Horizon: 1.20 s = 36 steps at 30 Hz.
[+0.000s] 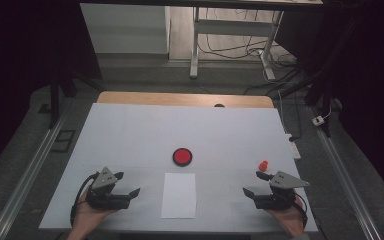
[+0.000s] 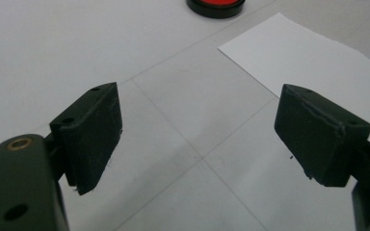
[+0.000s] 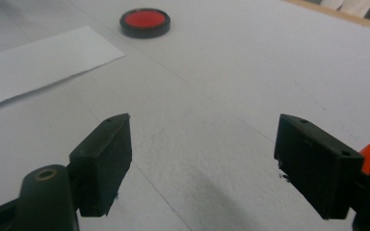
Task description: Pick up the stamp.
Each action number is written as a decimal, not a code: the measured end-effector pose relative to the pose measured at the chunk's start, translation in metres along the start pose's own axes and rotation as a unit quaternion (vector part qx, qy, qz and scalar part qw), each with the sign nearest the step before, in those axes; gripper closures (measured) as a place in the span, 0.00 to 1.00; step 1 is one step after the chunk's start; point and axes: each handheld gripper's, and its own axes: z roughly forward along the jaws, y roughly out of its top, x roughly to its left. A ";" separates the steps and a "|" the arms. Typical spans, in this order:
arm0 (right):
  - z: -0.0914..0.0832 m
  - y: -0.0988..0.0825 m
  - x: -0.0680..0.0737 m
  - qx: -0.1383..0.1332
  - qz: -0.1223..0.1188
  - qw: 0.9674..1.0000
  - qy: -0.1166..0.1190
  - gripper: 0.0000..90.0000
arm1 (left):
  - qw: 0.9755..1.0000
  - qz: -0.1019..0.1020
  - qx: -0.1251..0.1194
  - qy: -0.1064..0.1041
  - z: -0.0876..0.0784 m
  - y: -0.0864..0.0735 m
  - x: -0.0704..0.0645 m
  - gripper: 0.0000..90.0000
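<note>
The high view is looking down from above. Both gripper views are looking low past their jaws, sharing the red disc (image 1: 182, 156) (image 2: 216, 6) (image 3: 145, 22) ahead.

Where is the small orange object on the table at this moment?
In the high view the small orange object stands on the right side of the white table, just beyond the right gripper and right of the round red disc with a black rim.

I work in what looks like a lab or test room: my white-covered table (image 1: 130, 130) sits between metal floor rails (image 1: 27, 170). At twelve o'clock stands a height-adjustable desk frame (image 1: 196, 45) with loose cables (image 1: 240, 47) beneath it, and dark curtains (image 1: 25, 45) hang at ten and two o'clock.
</note>
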 end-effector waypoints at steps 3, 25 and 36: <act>-0.001 0.002 -0.001 -0.011 0.013 1.000 0.000 0.24 | 1.000 -0.007 -0.006 0.004 -0.001 0.004 0.003 0.19; 0.004 0.002 0.001 0.001 0.011 1.000 0.005 0.29 | 1.000 0.031 -0.002 -0.004 -0.004 0.000 0.006 0.20; 0.007 0.008 0.002 0.000 0.010 1.000 0.005 0.32 | 1.000 0.024 -0.001 -0.003 -0.005 0.001 0.010 0.20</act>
